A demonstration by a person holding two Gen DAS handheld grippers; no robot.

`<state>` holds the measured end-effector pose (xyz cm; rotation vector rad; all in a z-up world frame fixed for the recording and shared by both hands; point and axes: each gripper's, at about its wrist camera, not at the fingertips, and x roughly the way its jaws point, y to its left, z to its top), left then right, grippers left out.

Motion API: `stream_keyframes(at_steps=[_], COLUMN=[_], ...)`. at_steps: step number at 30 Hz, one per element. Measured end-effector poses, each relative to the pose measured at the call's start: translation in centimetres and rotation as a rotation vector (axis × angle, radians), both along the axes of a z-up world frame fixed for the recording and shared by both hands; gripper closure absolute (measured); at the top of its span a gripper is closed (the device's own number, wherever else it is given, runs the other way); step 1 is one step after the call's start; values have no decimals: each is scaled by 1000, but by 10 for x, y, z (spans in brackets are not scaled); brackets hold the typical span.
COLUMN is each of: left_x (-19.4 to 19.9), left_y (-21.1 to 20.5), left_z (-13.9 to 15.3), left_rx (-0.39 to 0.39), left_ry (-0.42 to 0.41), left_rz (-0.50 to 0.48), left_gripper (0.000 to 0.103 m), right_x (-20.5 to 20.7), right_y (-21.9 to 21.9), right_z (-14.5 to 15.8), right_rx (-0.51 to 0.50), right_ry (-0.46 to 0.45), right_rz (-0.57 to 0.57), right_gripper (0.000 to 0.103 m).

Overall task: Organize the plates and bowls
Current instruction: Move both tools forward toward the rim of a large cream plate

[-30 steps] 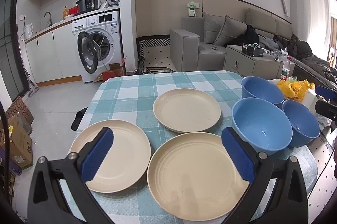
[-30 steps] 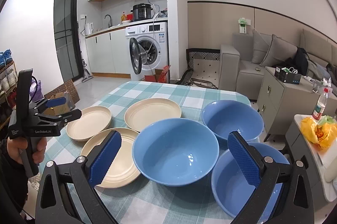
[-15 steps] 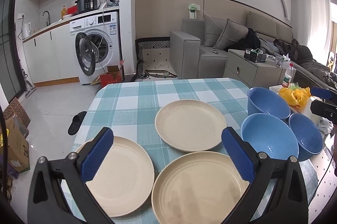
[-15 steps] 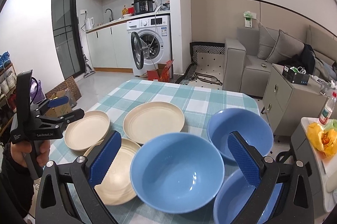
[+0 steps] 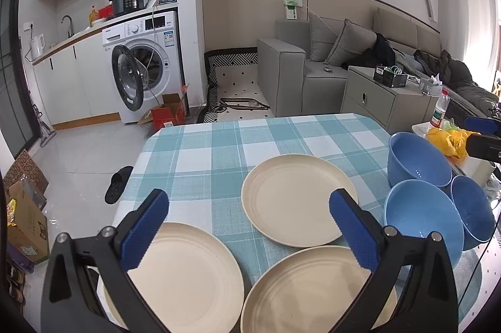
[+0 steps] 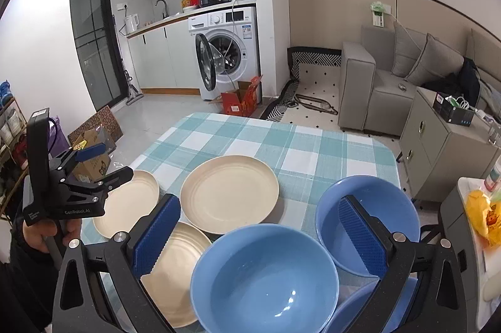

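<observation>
Three round cream plastic plates (image 5: 299,201) lie flat on the teal checked tablecloth (image 5: 219,151) beside three blue bowls (image 6: 264,276), possibly touching; left gripper (image 5: 247,231) and right gripper (image 6: 258,236) hover spread wide, empty.

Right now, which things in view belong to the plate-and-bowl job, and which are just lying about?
For the job:
- three cream plates
- three blue bowls

Lying about:
- yellow bag
- water bottle
- red box
- slipper
</observation>
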<state>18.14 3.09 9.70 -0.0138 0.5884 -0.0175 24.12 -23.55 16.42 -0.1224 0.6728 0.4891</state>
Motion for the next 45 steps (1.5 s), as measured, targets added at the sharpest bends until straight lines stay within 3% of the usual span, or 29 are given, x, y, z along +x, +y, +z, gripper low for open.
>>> stream_keyframes(at_steps=[11,40,45], left_x=[35,94,99], left_y=[6,10,9], left_z=[-16,-79,-87], left_rx=[4,8,2], left_ry=[41,224,250], left_rz=[8,7,0], left_gripper=[0,2,9], right_x=[46,152,159], right_y=[17,71,78], right_z=[-14,-109,-126], right_rx=[-45,-175,-208], right_ry=[80,357,407], right_rz=[-27,-13,1], right_gripper=[0,1,4])
